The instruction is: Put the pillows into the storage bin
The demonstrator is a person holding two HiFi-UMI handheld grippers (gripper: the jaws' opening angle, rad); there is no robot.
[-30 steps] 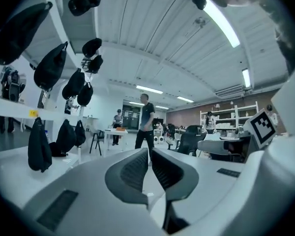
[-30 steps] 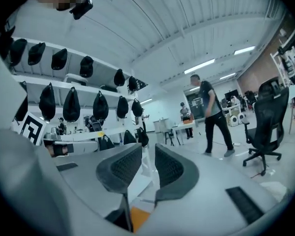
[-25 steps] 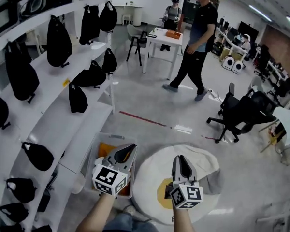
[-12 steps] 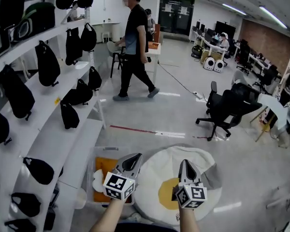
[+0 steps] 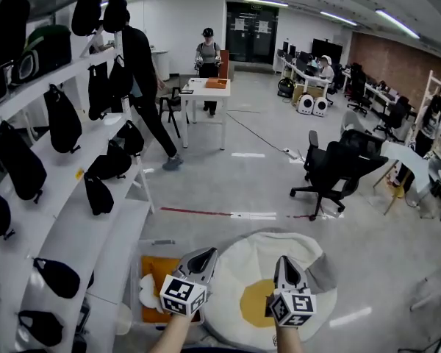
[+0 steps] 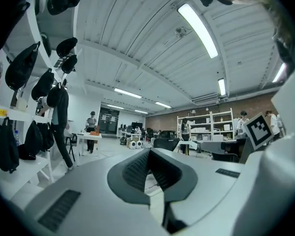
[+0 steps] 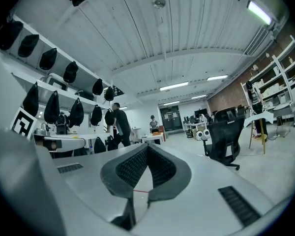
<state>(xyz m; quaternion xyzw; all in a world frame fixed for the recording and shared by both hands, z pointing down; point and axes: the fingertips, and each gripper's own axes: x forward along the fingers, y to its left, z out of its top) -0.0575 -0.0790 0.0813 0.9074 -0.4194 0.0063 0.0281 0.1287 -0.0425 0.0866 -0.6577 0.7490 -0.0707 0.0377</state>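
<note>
Head view is showing a round fried-egg pillow (image 5: 242,259) lying on the floor (image 5: 235,190), with a clear storage bin (image 5: 151,247) sitting just beside it on the left and holding an orange pillow (image 5: 156,271). The left gripper (image 5: 203,254) is hovering above the bin's right edge and the right gripper (image 5: 285,262) above the egg pillow, both clenched on nothing. White shelving (image 5: 95,223) hung with black bags is hemming the bin's left side, while the floor is stretching ahead toward a black office chair (image 5: 331,169).
</note>
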